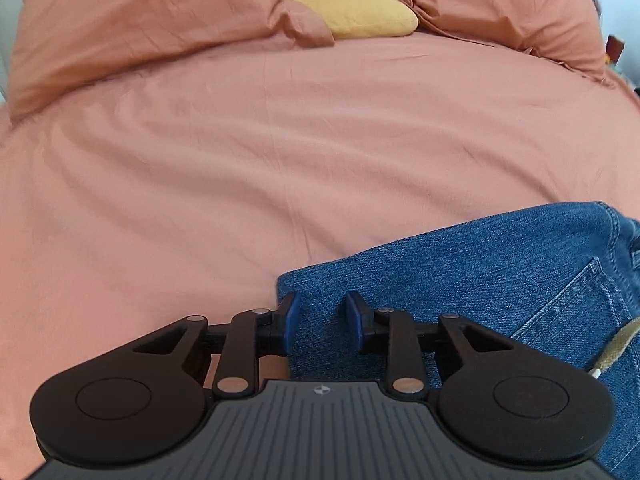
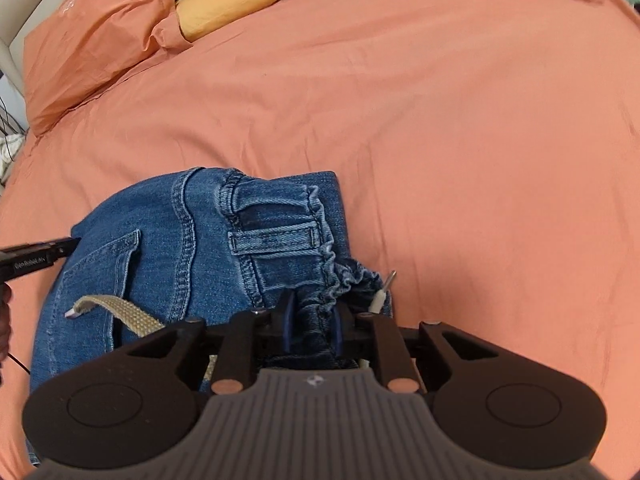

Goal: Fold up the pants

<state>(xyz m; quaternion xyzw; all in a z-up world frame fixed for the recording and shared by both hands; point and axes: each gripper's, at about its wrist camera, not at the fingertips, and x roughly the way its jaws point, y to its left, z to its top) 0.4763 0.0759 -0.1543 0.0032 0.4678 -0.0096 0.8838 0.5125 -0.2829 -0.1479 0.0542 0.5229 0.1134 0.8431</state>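
Folded jeans on the bed, right tool pinching the waistband, left tool spread over the far edge.

The jeans lie in a compact bundle on the orange bedcover, at about 7 o'clock in the right wrist view. The right tool is pinching the gathered elastic waistband; the left tool is spread, straddling the denim edge without gripping. Denim looks heavy, soft and floppy, not slippery; thick seams and the waistband give the firmest hold. A loose beige drawstring could snag. Pillows and a yellow cushion sit at 12 o'clock, well apart.
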